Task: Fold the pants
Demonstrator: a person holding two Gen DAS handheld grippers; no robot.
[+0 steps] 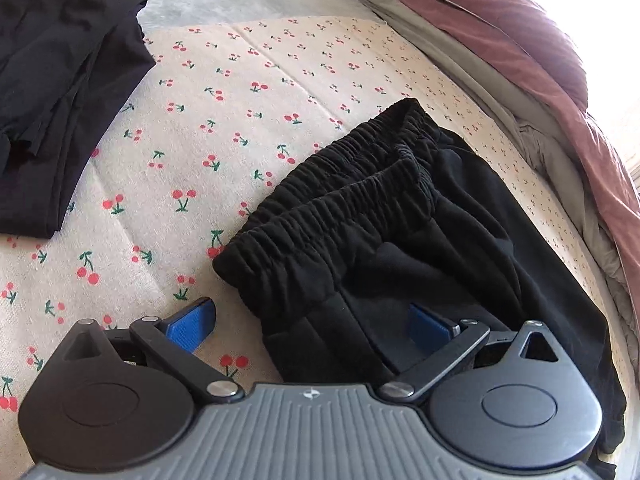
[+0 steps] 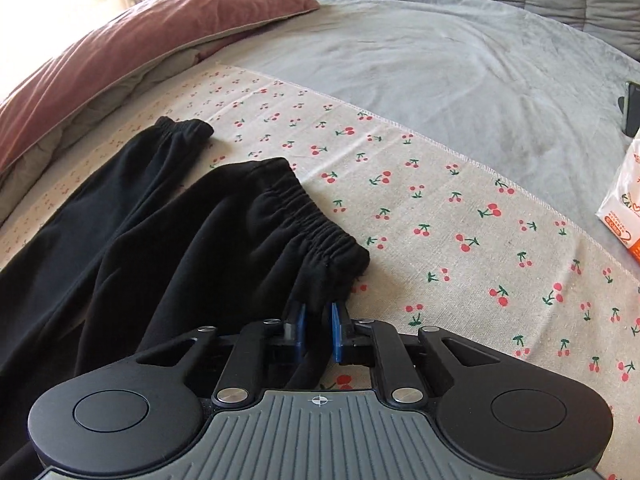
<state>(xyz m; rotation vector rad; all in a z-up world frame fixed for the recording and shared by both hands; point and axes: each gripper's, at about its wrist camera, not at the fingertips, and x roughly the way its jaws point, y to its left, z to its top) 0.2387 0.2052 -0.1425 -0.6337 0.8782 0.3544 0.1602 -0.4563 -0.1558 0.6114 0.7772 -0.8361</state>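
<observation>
pants (image 2: 192, 240) pinched in right hand-held gripper (image 2: 317, 330).

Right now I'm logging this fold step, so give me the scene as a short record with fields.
surface: cherry-print cloth over a grey blanket
item: black pants, waistband bunched
left gripper: open, fingers straddling the waist-end edge
right gripper: shut on pants near a leg cuff
other: second black garment, pink pillow

A cherry-print cloth (image 1: 224, 128) covers the grey bed (image 2: 440, 60); a maroon pillow (image 2: 120, 36), another dark garment (image 1: 60, 92), perhaps a tissue pack (image 2: 624, 200).
</observation>
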